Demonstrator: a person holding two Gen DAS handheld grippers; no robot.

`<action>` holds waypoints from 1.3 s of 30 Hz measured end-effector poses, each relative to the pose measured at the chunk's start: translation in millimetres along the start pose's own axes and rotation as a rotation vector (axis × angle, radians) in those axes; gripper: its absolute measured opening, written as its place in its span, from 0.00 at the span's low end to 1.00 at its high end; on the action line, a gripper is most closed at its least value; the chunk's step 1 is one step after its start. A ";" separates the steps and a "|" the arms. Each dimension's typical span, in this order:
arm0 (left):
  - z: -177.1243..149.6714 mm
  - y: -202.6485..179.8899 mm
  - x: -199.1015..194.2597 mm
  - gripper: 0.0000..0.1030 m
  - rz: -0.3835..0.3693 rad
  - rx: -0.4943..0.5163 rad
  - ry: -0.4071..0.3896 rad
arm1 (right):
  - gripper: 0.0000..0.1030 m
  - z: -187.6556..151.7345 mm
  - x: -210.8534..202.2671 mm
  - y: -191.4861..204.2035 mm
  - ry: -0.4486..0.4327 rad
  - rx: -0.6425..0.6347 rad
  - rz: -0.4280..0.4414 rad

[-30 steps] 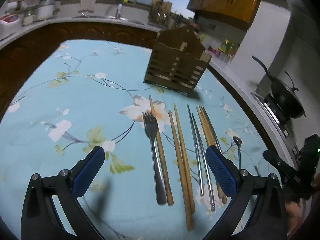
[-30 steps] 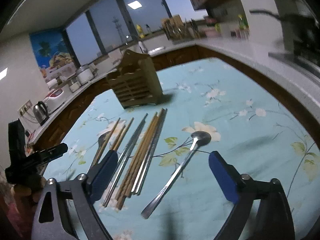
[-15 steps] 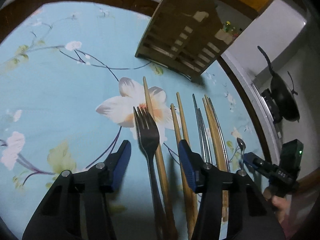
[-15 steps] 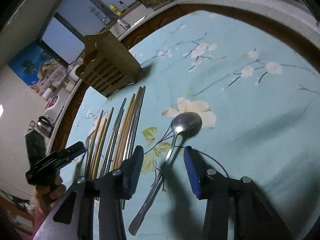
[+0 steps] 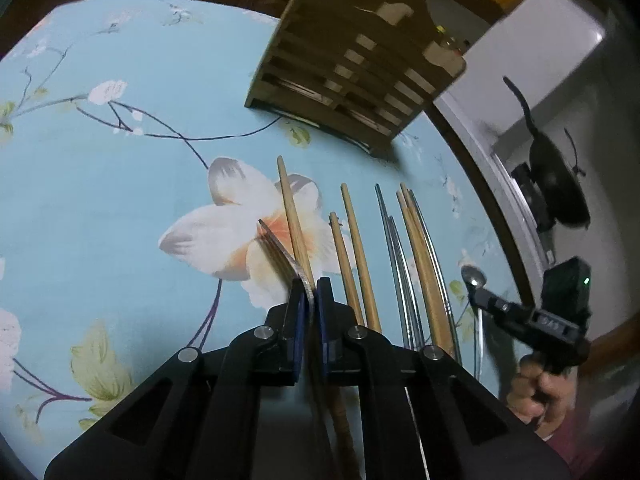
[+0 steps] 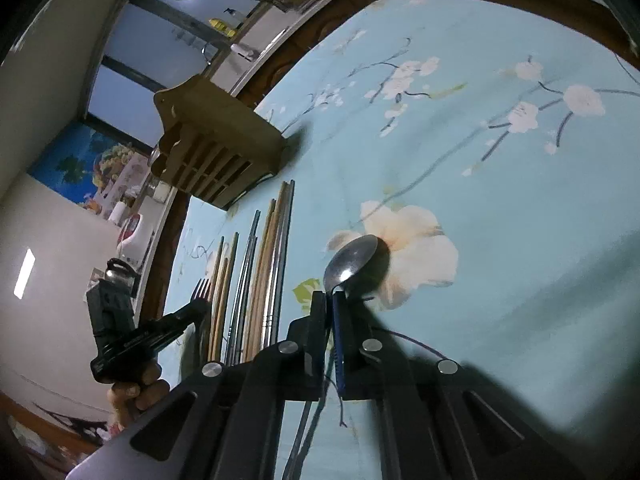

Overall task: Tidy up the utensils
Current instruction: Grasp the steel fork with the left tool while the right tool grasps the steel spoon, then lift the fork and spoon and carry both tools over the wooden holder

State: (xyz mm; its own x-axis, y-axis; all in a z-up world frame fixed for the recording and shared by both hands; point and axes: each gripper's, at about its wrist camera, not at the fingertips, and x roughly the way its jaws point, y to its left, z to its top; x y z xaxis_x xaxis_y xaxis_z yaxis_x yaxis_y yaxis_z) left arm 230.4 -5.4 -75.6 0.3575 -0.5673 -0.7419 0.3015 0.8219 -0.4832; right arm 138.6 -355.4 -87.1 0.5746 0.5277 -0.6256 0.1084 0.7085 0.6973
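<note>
Both grippers are clamped down right now. The left gripper (image 5: pixel 309 294) has its jaws pinched tight on the fork (image 5: pixel 280 250), tines pointing toward 11 o'clock over the big flower on the tablecloth (image 5: pixel 120 200). The right gripper (image 6: pixel 329 300) is squeezing the spoon (image 6: pixel 352 258) at its neck, bowl sticking out toward 1 o'clock. Chopsticks (image 5: pixel 356 248) lie in a row between them, and the wooden holder (image 5: pixel 352 64) stands at 12 o'clock.
</note>
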 end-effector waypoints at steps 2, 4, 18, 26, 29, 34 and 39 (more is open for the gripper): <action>-1.6 -0.8 -4.9 0.04 -0.012 -0.005 -0.013 | 0.02 0.3 -1.2 9.2 -0.008 -0.028 -0.005; -3.8 -2.2 -17.3 0.03 -0.018 -0.005 -0.046 | 0.02 0.6 -4.6 13.5 -0.015 -0.040 -0.004; 12.0 -28.8 -102.7 0.02 -0.025 0.036 -0.298 | 0.02 26.3 -48.0 92.8 -0.211 -0.276 -0.030; 27.5 -31.6 -128.3 0.02 -0.048 0.031 -0.386 | 0.02 47.1 -54.8 121.7 -0.290 -0.339 -0.021; 39.2 -33.6 -135.0 0.02 -0.049 0.035 -0.420 | 0.02 55.9 -53.8 134.5 -0.318 -0.375 -0.023; 67.9 -40.7 -145.7 0.02 -0.055 0.044 -0.477 | 0.02 74.2 -49.5 152.3 -0.369 -0.419 -0.045; 112.2 -56.0 -156.5 0.02 -0.045 0.078 -0.572 | 0.02 100.0 -48.1 181.9 -0.462 -0.477 -0.061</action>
State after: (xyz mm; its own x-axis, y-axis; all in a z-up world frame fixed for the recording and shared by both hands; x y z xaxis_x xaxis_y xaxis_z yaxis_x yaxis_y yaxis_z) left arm 256.8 31.6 119.7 0.7575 -0.5565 -0.3413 0.3839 0.8026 -0.4565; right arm 211.7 -298.8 104.7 0.8790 0.3000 -0.3707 -0.1579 0.9166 0.3672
